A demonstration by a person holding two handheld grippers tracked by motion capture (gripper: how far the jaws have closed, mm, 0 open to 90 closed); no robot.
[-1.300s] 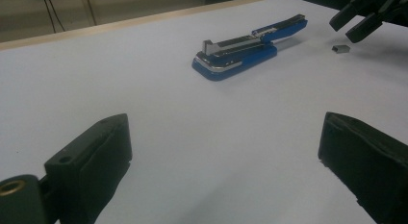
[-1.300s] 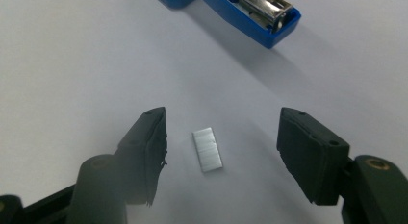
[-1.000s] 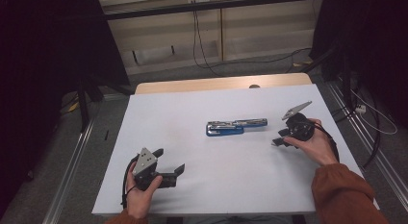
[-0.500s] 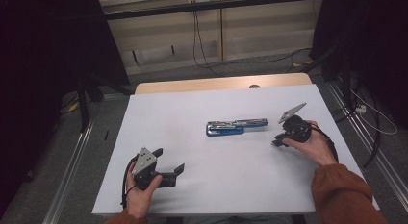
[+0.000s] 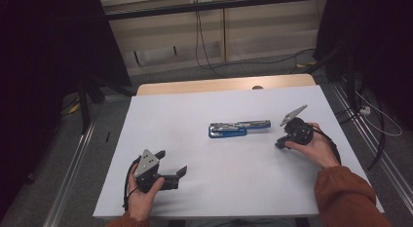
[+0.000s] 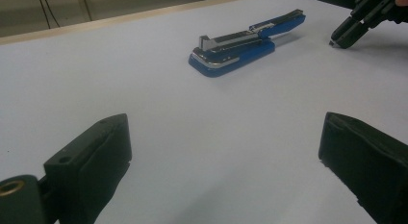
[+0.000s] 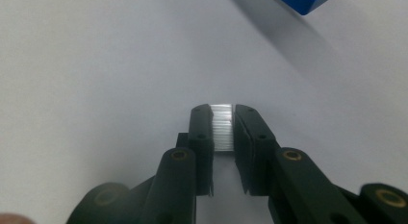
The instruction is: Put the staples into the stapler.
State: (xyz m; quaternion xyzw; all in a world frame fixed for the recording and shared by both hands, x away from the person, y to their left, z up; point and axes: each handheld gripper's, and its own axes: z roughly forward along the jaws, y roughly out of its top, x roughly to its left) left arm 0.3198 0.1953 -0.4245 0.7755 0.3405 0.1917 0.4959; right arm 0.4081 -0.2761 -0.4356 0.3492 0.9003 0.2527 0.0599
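Stapler [image 5: 239, 128]: blue and chrome, lid swung open, lying flat near the centre of the high view on the white table [image 5: 204, 115]; upper middle in the left gripper view [image 6: 245, 43].

Staples [image 7: 222, 126]: a silvery strip (ribbed, short) pinched between the right gripper's [image 7: 222, 113] nearly closed jaws, low centre of its own view. That gripper sits right of centre in the high view [image 5: 281, 142], near the stapler, not touching.

Left gripper [image 5: 170, 163]: lower left of the high view, jaws spread wide, holding nothing, well apart from the stapler.

One blue stapler [image 5: 238, 128], one staple strip [image 7: 222, 126], two grippers
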